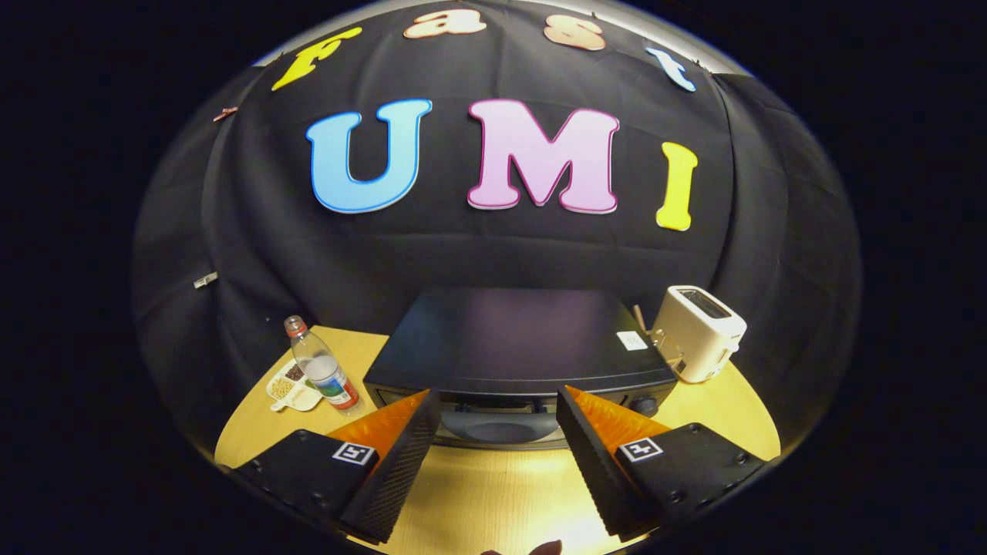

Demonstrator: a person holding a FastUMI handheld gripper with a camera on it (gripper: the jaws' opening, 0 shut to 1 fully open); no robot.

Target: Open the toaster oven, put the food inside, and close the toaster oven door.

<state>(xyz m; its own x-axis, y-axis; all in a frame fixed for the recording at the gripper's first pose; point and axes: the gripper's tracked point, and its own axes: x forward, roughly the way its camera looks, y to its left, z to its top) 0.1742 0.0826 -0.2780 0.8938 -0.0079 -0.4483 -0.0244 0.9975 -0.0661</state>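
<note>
The gripper [497,401] is seen with its two fingers spread wide, nothing held between them. Both fingertips are aimed at the front of the black box-shaped toaster oven [517,339], which is set on the round pale wooden table [493,493] just ahead of them; whether the tips touch the oven front cannot be told. The oven door appears closed, though its front is partly hidden by the fingers. A dark knob [644,405] is seen at the oven's front right corner. A clear plastic water bottle with a red cap [322,367] is stood upright left of the oven, and a small white divided dish of food [290,388] is laid just beside it. A white slot toaster [700,331] is placed right of the oven.
</note>
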